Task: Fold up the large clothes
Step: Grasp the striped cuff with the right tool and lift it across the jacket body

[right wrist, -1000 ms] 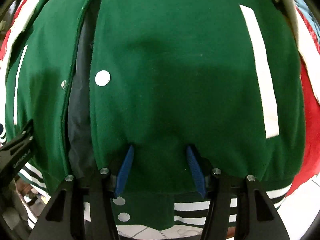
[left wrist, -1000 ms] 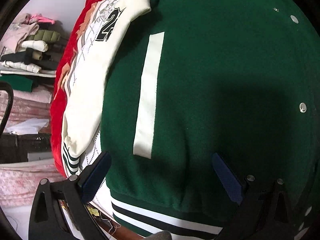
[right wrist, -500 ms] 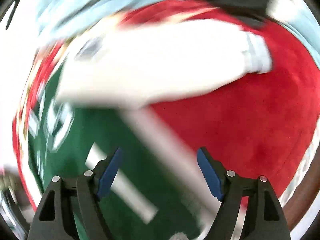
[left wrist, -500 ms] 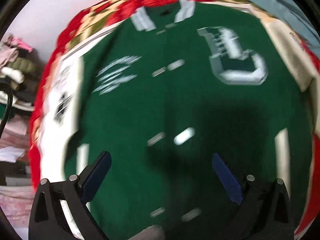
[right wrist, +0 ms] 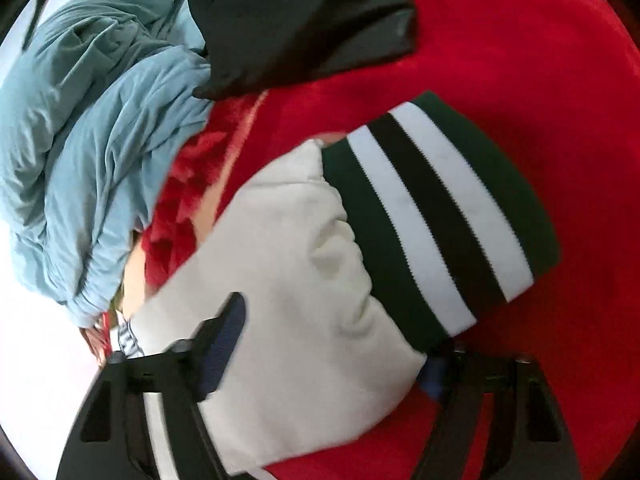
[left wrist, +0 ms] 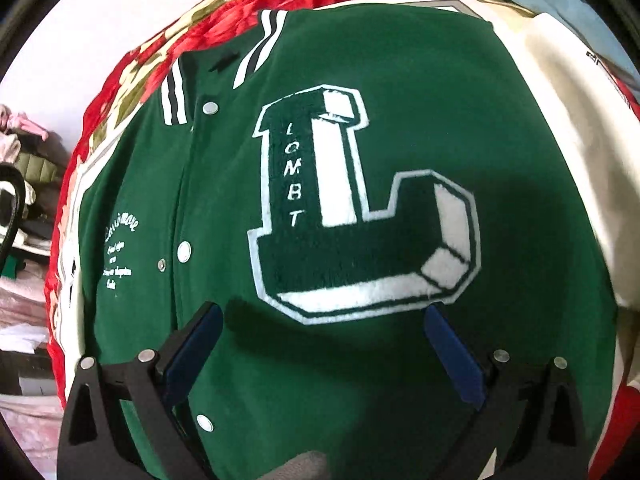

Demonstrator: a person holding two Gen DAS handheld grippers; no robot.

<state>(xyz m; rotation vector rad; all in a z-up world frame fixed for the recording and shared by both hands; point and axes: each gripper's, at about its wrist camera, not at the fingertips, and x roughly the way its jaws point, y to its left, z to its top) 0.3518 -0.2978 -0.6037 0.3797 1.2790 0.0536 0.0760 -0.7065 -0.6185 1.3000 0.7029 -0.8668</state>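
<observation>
Cream sleeve (right wrist: 288, 280) fills the just-closing right gripper (right wrist: 332, 360); left gripper (left wrist: 324, 344) gapes over green jacket (left wrist: 400, 60).

Bright indoor light; soft central shadow; right view motion-blurred; heavy fisheye edges.

Both grippers, left gripper (left wrist: 324, 344) and right gripper (right wrist: 332, 344), are chunky black plastic frames with blue finger pads (left wrist: 454, 354) and little silver screws (left wrist: 146, 356).

Right claw (right wrist: 332, 360) off green jacket front, now closing around cream sleeve (right wrist: 288, 312).
</observation>
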